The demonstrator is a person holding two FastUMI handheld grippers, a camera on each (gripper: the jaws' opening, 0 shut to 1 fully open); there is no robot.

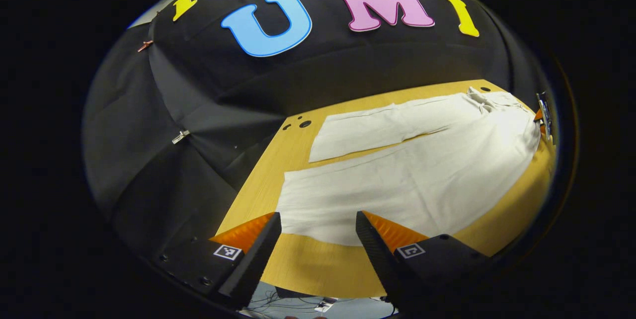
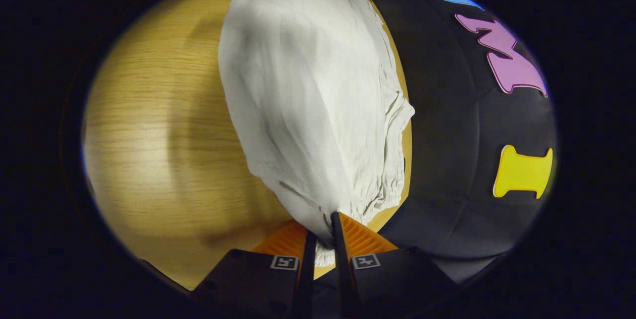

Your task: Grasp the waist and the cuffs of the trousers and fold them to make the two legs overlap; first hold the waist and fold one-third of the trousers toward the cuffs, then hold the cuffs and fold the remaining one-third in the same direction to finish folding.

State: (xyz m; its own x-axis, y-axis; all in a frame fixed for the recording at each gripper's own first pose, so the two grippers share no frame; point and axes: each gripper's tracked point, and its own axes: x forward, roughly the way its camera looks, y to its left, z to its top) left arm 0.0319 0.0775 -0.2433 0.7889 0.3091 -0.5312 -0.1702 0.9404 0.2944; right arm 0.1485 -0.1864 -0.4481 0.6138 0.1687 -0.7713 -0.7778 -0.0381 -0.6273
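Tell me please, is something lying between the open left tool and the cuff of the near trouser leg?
Nothing visible. Bare table lies between the left tool and the near cuff of the trousers. The right tool already pinches the waist.

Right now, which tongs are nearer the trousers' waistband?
Right. The right tongs are shut on the gathered waistband of the trousers. The left tongs are open at the cuff end, the far end from the waist.
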